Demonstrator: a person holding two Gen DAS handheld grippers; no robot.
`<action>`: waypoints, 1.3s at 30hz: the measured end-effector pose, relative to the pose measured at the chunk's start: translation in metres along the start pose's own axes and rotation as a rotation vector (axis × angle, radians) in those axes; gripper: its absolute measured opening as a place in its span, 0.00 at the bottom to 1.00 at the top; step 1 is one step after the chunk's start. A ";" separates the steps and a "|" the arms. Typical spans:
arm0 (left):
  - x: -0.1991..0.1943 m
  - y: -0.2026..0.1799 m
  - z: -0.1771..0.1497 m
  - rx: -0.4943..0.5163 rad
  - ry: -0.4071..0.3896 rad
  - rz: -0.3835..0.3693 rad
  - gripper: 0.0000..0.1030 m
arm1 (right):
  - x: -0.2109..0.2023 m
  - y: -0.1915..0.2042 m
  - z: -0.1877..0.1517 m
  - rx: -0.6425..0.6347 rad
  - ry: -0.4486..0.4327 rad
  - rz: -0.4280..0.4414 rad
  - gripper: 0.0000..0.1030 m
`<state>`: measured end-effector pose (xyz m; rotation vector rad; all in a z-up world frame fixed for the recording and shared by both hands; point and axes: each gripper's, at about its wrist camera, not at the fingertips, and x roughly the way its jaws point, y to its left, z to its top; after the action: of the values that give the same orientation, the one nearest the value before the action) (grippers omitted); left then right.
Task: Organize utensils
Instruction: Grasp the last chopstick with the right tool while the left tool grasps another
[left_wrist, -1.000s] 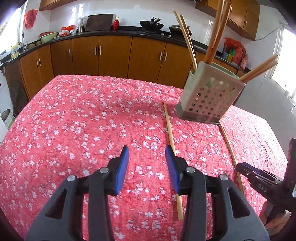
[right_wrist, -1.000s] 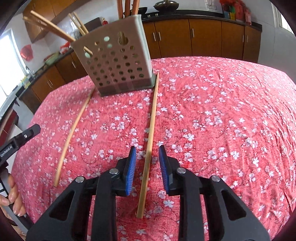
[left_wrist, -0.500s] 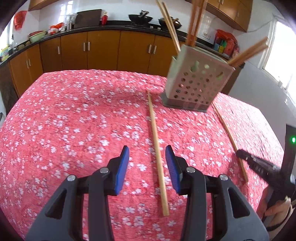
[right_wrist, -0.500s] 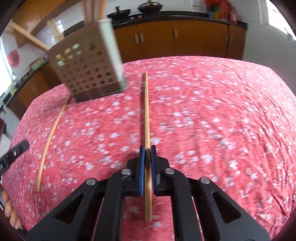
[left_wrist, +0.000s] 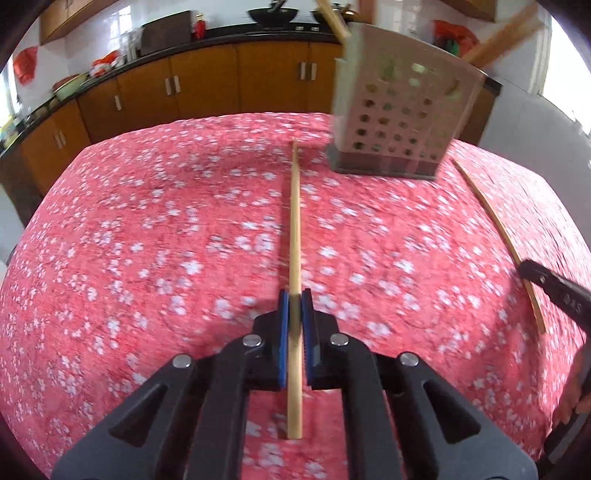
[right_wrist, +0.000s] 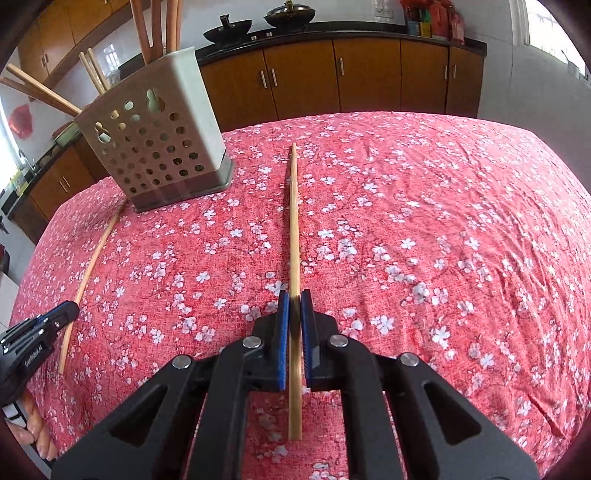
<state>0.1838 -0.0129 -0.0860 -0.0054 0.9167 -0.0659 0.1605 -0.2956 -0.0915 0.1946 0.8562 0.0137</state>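
Left tool (left_wrist: 294, 295) just clamped shut on left chopstick (left_wrist: 294, 221); a second ago it was apart. Right tool (right_wrist: 294, 295) stays clamped on right chopstick (right_wrist: 293, 221). Both ready for the perforated holder (right_wrist: 159, 147) on the tabletop (right_wrist: 443, 221).

The left tool (left_wrist: 294, 295) has closed on its chopstick (left_wrist: 294, 221). The right tool (right_wrist: 294, 295) clamped its own chopstick (right_wrist: 293, 221) half a second sooner.

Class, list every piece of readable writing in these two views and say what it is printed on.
"GenRobot.AI" (small, roughly read): side of the left gripper, right wrist view.
Three embossed characters on the right gripper: too blurred to read.
Print on the packets on the counter: too small to read.
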 end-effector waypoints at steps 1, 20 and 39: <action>0.002 0.005 0.002 -0.013 0.001 0.008 0.08 | 0.002 0.001 0.001 -0.003 0.000 -0.001 0.07; 0.018 0.056 0.018 -0.076 -0.029 0.036 0.22 | 0.028 0.008 0.019 -0.054 -0.018 -0.074 0.08; 0.014 0.061 0.017 -0.112 -0.036 0.002 0.22 | 0.023 0.004 0.017 -0.060 -0.013 -0.074 0.08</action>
<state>0.2094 0.0471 -0.0889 -0.1097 0.8839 -0.0129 0.1887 -0.2921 -0.0966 0.1063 0.8482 -0.0311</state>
